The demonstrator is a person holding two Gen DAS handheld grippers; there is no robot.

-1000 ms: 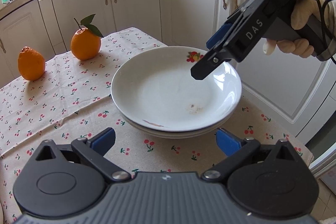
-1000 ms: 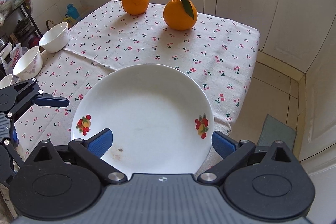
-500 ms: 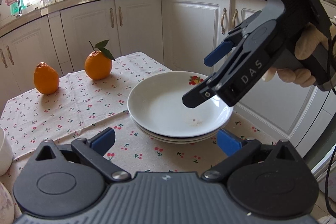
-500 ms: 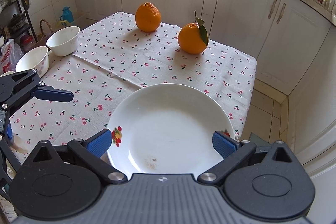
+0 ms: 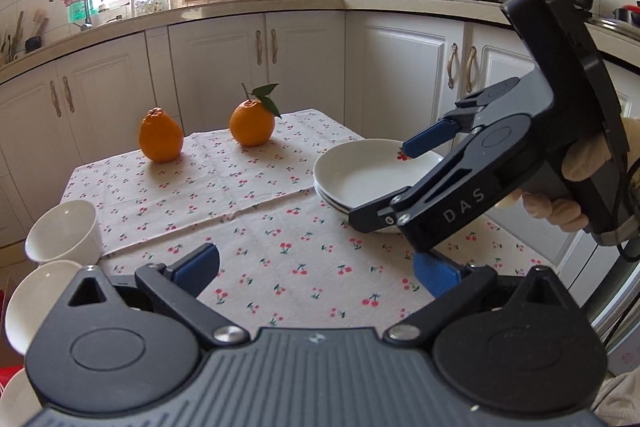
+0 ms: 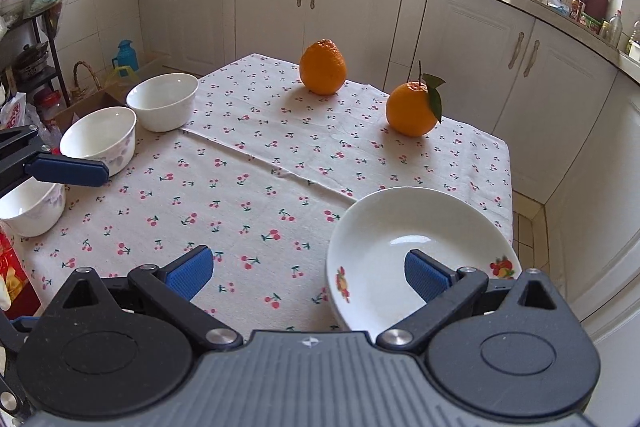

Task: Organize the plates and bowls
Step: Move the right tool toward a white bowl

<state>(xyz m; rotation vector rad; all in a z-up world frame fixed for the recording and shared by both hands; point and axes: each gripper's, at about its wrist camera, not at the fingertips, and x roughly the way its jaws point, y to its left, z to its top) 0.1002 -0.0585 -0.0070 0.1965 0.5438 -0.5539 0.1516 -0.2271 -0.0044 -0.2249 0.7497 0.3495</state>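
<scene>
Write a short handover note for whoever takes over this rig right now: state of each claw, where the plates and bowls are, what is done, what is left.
Left claw: open, empty, above the cloth.
Right claw: open, empty, beside the plate stack.
Plates: stacked at the table corner nearest the right claw; the stack's layers show in the left wrist view.
Bowls: three, standing separately along the table's left edge.
Done: plates stacked.
Left: probably nest the bowls. The two oranges are not part of the job.

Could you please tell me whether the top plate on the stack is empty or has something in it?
Empty: the top plate shows only bare white glaze and printed fruit decals.
</scene>
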